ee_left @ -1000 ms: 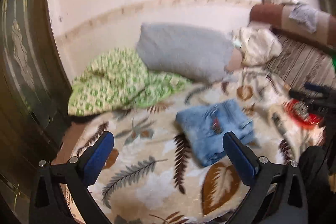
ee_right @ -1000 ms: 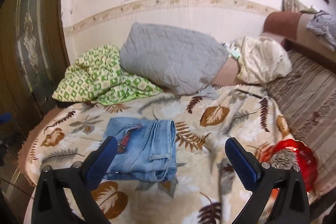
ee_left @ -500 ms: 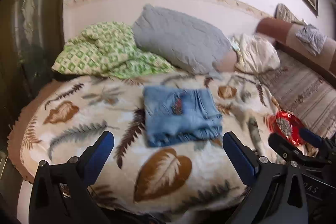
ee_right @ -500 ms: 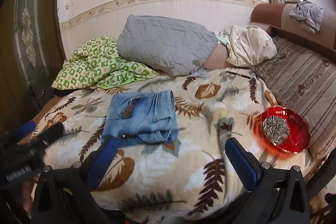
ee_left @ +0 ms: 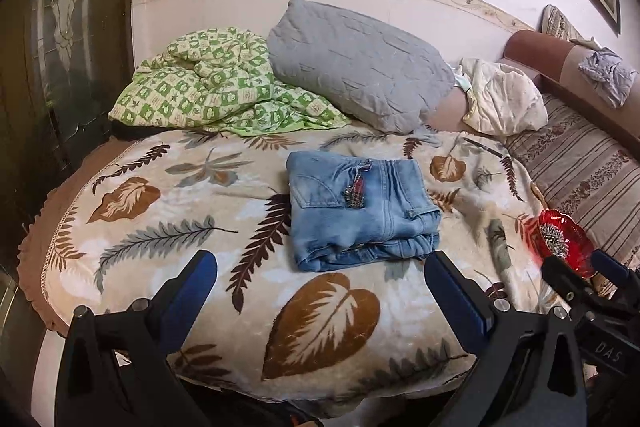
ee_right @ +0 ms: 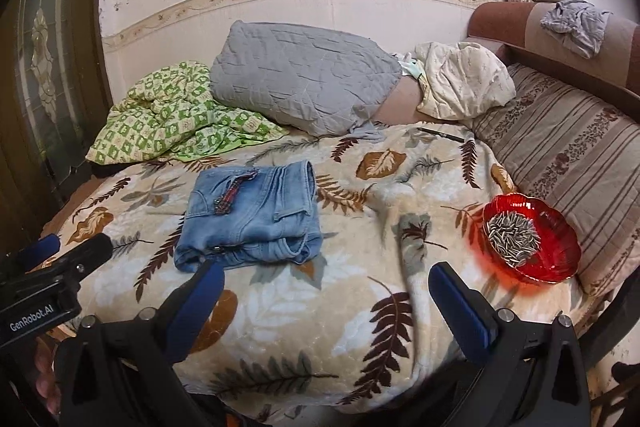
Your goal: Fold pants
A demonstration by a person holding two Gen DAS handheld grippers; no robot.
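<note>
Lying folded into a compact rectangle on the leaf-print blanket point(ee_left: 328, 311), the blue denim pants point(ee_left: 360, 211), roughly at the middle of the bed, nearer its front edge than the wall, with a small red-and-dark trinket point(ee_left: 356, 191) hanging at the pocket. Hovering in front of the bed's front edge, the left gripper point(ee_left: 320, 287), jaws spread wide and holding nothing, well short of the pants. Hanging likewise off the front edge, the right gripper point(ee_right: 326, 291), jaws wide apart and empty, its left blue pad point(ee_right: 196, 301) overlapping the near hem of the pants point(ee_right: 250, 217) in the right wrist view, though actual contact being impossible to tell. Showing at the far left of the right wrist view, part of the left gripper's black body, and at the far right of the left wrist view, part of the right one. Sitting near the blanket's right edge, a red glass dish point(ee_right: 560, 247) holding striped seeds point(ee_right: 513, 237). Resting along the back edge by the wall, a crumpled green checked cloth point(ee_left: 212, 87), a grey quilted pillow point(ee_left: 356, 67) and a cream bundle point(ee_left: 504, 99). Lying near the back right, a dark pen point(ee_right: 440, 134) on the blanket.
</note>
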